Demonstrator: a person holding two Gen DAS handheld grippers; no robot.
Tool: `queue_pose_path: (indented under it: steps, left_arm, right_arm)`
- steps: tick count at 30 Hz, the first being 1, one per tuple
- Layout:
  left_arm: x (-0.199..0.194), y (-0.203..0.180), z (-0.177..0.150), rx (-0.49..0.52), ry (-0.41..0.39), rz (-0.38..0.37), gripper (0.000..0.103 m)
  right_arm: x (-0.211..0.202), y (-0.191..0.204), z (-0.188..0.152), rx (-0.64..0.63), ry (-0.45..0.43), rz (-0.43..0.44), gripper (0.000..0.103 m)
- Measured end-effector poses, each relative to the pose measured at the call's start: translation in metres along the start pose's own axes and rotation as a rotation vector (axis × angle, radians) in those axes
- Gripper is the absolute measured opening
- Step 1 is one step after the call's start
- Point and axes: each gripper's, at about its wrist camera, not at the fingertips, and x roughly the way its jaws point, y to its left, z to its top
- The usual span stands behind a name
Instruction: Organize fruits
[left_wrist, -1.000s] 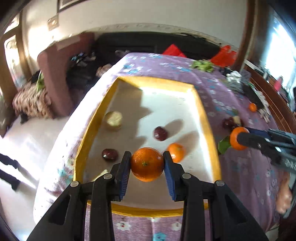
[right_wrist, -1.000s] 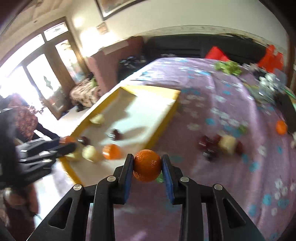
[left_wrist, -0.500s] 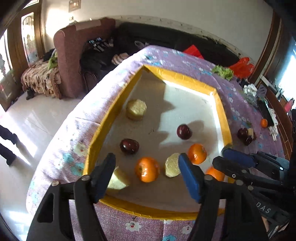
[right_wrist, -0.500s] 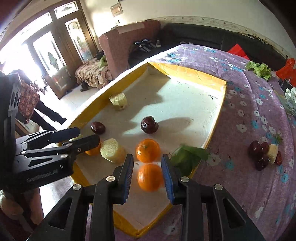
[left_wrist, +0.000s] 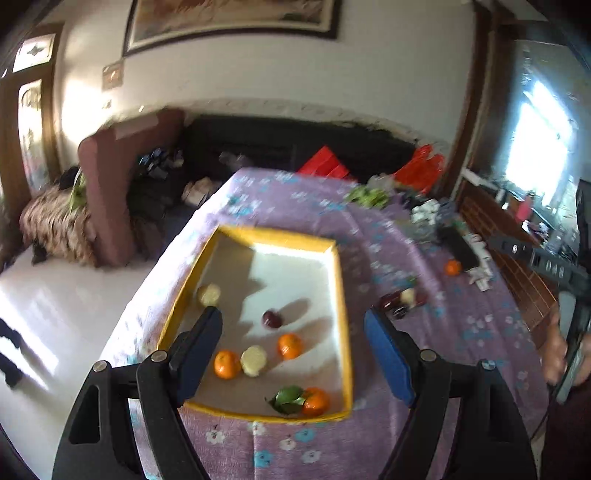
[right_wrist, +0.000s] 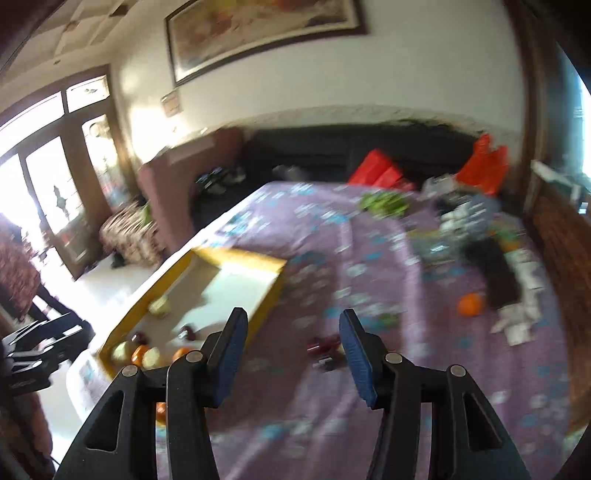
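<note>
A yellow-rimmed tray (left_wrist: 341, 295) with a white floor lies on the purple flowered cloth. It holds three oranges (left_wrist: 226, 364), one of them with a green leaf (left_wrist: 286, 399), two pale fruits (left_wrist: 253, 360) and a dark red fruit (left_wrist: 272, 319). My left gripper (left_wrist: 291, 321) hangs above the tray's near end, its jaws opening with nothing between them. My right gripper (right_wrist: 293, 321) is over the cloth to the right of the tray (right_wrist: 273, 291), jaws also opening and empty. A loose orange (right_wrist: 470, 304) and a cluster of dark red fruits (right_wrist: 325, 345) lie on the cloth.
Green leaves (left_wrist: 365, 195), a black flat device (left_wrist: 461, 251) and white clutter sit at the table's far right. Red bags and a dark sofa stand behind. The table's left edge drops to a white floor. A hand (left_wrist: 556, 350) holds the other gripper at right.
Both grippers let go of their oranges, which now lie in the tray. Both then rose and drew back from the tray, and their jaws spread wider.
</note>
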Motion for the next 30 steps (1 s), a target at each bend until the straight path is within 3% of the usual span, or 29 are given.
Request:
queue_pose_path:
  steps: [5,7,10,12,14,18,20,22,23,26,30]
  left_arm:
    - [-0.043,-0.034,0.051,0.142,-0.104,0.042,0.085]
    - [-0.054,-0.041,0.072,0.174,-0.141,0.095,0.086]
    - [-0.062,-0.045,0.101,0.2,-0.188,0.196,0.093]
    - [-0.059,-0.046,0.115,0.203,-0.204,0.244,0.096]
    - [-0.049,-0.045,0.118,0.191,-0.2,0.241,0.099]
    - [0.006,-0.051,0.098,0.148,-0.062,0.096,0.099]
    - [0.044,-0.059,0.079,0.147,0.031,0.035,0.099]
    - [0.071,-0.068,0.061,0.153,0.088,0.008,0.099]
    - [0.086,-0.072,0.051,0.155,0.114,-0.011,0.095]
    - [0.12,-0.081,0.031,0.155,0.184,-0.067,0.067]
    - [0.155,-0.081,0.016,0.101,0.259,-0.097,0.066]
  right_arm:
    - [-0.098,-0.06,0.059,0.043,-0.144,-0.189,0.058]
    - [-0.13,-0.072,0.083,0.048,-0.198,-0.248,0.069]
    - [-0.178,-0.082,0.118,0.036,-0.284,-0.363,0.075]
    - [-0.192,-0.085,0.132,0.03,-0.306,-0.409,0.085]
    - [-0.193,-0.089,0.137,0.035,-0.308,-0.443,0.091]
    - [-0.154,-0.097,0.109,0.038,-0.227,-0.39,0.091]
    - [-0.11,-0.105,0.081,0.061,-0.137,-0.315,0.091]
    - [-0.072,-0.112,0.056,0.074,-0.06,-0.253,0.081]
    - [-0.047,-0.111,0.041,0.08,-0.012,-0.215,0.077]
    - [0.023,-0.115,0.0,0.138,0.136,-0.081,0.056]
    - [0.095,-0.111,-0.03,0.215,0.253,0.031,0.052]
